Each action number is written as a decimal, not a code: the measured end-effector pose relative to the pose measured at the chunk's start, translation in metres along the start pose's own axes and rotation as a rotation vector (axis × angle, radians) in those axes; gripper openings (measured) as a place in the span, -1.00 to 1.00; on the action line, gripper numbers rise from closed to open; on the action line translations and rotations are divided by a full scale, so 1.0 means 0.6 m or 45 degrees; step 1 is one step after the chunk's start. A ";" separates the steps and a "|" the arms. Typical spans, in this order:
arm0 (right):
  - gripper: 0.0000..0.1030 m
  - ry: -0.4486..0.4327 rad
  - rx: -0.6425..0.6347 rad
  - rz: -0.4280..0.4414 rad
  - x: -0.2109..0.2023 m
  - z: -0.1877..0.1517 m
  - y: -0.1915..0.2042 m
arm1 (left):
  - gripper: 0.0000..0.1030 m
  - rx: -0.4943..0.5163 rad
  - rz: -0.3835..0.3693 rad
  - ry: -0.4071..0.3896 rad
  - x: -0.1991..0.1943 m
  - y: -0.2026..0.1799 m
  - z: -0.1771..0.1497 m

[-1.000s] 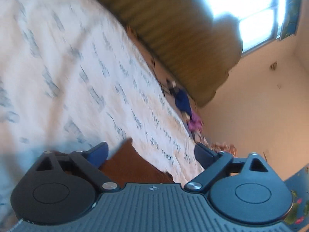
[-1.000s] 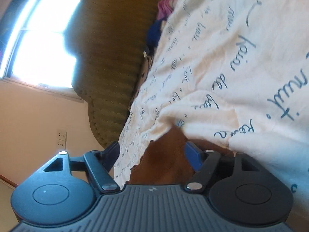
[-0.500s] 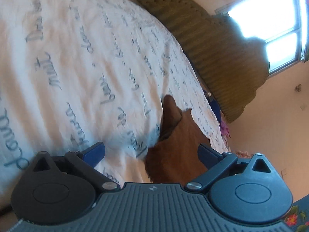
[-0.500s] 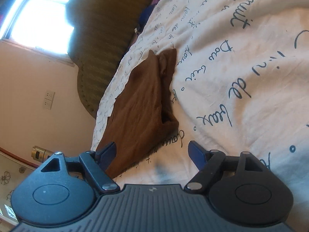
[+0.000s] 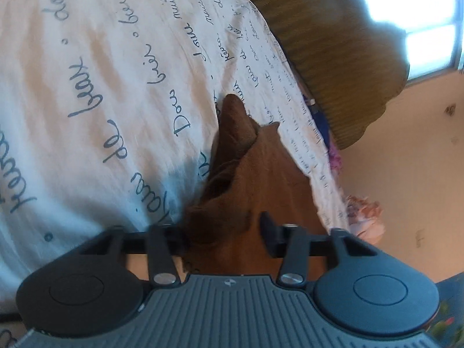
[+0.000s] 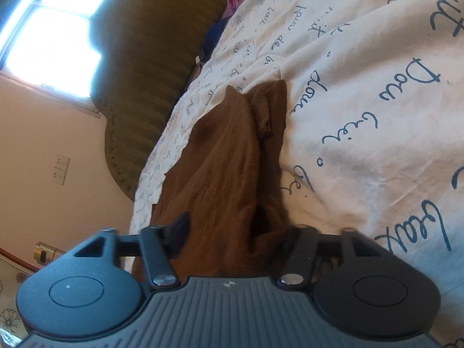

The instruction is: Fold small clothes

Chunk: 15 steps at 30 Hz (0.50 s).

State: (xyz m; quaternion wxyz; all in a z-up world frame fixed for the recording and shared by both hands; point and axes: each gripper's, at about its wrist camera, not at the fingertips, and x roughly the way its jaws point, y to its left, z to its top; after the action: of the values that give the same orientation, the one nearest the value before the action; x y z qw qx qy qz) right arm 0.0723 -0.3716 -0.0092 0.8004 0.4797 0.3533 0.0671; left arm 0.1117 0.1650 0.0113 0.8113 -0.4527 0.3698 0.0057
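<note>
Between the fingers of the left hand-held gripper (image 5: pixel 224 232) a bunched corner of a brown garment (image 5: pixel 255 171) is seen; the jaws are drawn partway in, with cloth lying between them, but whether the cloth is actually pinched cannot be told, since the left finger is hidden behind the fold. Ahead of this hand-held gripper the garment is stretched away along the edge of a bed, narrowing to a rumpled tip, and it is laid on a white sheet (image 5: pixel 95 66) printed with dark cursive writing. Further ahead and to the right, an olive ribbed headboard (image 5: pixel 339 55) is shown under a bright window (image 5: pixel 406 14), with a pale wall (image 5: pixel 411 156) to the right of it.

In the right wrist view the same brown garment (image 6: pixel 220 174) is seen running forward from the right hand-held gripper (image 6: pixel 237 232), with a ribbed cuff folded over near its far end. Here too the jaws are partly drawn together around a bundle of cloth; the right finger is buried in the fabric, so a firm grasp cannot be confirmed. The printed sheet (image 6: pixel 362 92) is spread to the right of the hand-held gripper, the headboard (image 6: pixel 150 66) and window (image 6: pixel 52 32) lie ahead to the left, and a wall socket (image 6: pixel 60 169) is set on the wall to the left
</note>
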 end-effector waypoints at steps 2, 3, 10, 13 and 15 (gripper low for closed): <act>-0.81 -0.001 -0.006 0.017 0.005 -0.001 -0.006 | -0.91 0.048 0.045 -0.003 0.005 -0.009 -0.007; -0.81 0.000 -0.013 0.019 0.003 -0.002 -0.004 | -0.91 0.072 0.053 -0.018 0.002 -0.016 -0.009; -0.83 0.000 -0.155 0.132 -0.059 -0.005 0.051 | -0.92 0.178 -0.098 -0.043 -0.091 -0.069 -0.021; -0.84 0.045 -0.185 0.140 -0.104 -0.022 0.052 | -0.92 0.235 -0.132 -0.001 -0.142 -0.067 -0.051; -0.83 0.071 -0.199 0.116 -0.141 -0.041 0.040 | -0.91 0.268 -0.098 0.027 -0.172 -0.045 -0.076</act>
State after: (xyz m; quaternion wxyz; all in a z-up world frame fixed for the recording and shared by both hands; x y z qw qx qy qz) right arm -0.0001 -0.3789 0.0457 0.8214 0.4292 0.3468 0.1441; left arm 0.0187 0.1491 0.0792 0.8500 -0.3789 0.3593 -0.0693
